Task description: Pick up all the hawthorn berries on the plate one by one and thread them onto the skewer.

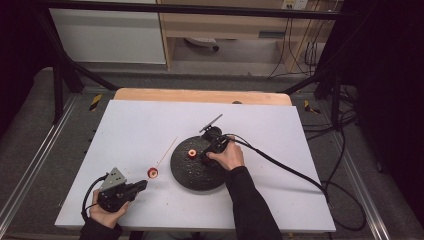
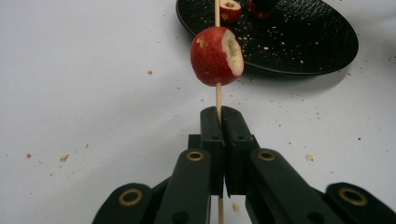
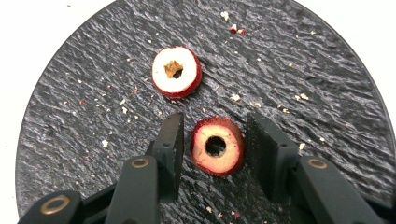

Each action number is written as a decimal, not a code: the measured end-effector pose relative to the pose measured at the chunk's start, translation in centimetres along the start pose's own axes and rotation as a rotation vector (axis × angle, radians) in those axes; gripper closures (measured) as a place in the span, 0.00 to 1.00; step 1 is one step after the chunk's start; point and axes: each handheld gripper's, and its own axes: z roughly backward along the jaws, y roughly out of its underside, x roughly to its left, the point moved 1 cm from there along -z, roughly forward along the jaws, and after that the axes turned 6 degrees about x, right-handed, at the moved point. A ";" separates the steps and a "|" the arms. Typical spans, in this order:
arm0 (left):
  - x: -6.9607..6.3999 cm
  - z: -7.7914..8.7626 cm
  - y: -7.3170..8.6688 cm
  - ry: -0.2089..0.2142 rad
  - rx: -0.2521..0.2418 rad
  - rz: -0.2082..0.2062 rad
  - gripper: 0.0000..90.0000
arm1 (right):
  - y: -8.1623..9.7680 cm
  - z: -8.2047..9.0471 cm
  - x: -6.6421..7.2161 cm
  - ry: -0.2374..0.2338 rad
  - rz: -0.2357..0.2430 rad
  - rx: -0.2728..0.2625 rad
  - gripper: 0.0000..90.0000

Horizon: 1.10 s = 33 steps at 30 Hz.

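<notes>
Nearest, at the front left of the white table point(image 1: 150, 125): left gripper point(image 2: 219, 116) clenched on a thin wooden skewer point(image 2: 218, 95), pads pressed together around the stick. Just beyond the jaws, threaded on that skewer, a red cored fruit point(image 2: 215, 56), cut face turned right, raised a little above the tabletop. Crumbs scattered on the white surface around it.

Farther in, near the table's centre: a round black slate plate point(image 3: 303, 60) carrying two more cored fruit pieces and loose crumbs. Nearer piece point(image 3: 217, 145), hole upward, between the jaws of the right gripper point(image 3: 215, 140); a narrow gap on either side, pads not pressing, nothing grasped. Second piece point(image 3: 177, 72) just beyond, apart from the first, well inside the rim.

Plate's left edge close to the skewered fruit. Broad bare tabletop to the left and behind, toward the far wooden edge point(image 1: 202, 95).
</notes>
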 end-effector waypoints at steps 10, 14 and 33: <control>0.0 0.0 0.0 0.001 -0.001 0.000 0.98 | -0.1 -0.2 -0.1 0.003 -0.013 0.032 0.69; 0.0 0.0 0.0 0.001 0.000 0.001 0.98 | -0.1 -0.1 -0.1 0.000 -0.022 0.039 0.69; -0.1 -0.1 0.0 -0.001 -0.002 -0.002 0.98 | 0.1 2.0 0.4 -0.013 -0.040 0.010 0.70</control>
